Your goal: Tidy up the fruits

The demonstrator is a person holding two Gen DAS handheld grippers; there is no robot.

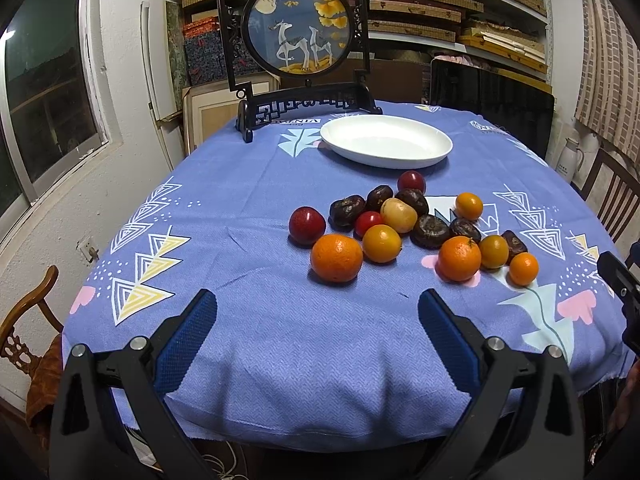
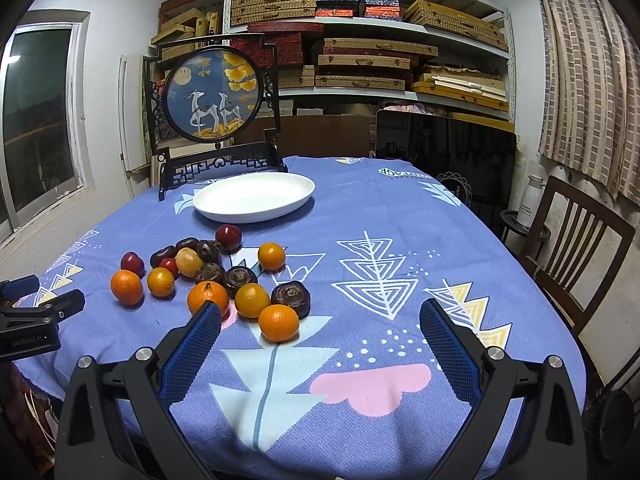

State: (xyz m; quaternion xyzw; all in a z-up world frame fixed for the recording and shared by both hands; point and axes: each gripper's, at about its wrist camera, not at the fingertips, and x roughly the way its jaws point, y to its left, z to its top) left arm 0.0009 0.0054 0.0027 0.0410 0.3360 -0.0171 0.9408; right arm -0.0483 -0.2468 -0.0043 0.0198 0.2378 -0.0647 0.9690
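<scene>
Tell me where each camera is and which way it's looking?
Left wrist: sits on the left gripper, open, at the near table edge, facing the fruit pile; the right gripper's tip shows at right.
Right wrist: sits on the right gripper, open, further right, facing the blue tablecloth; the left gripper shows at left.
Shared: fruit pile, white plate, deer screen.

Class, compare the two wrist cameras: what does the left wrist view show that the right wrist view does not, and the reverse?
Only the left wrist view shows the curved wooden chair at the table's left edge. Only the right wrist view shows the striped curtain in full and the slatted chair's whole back. Both show the white plate, the fruit pile, the deer screen, and both open grippers.
</scene>
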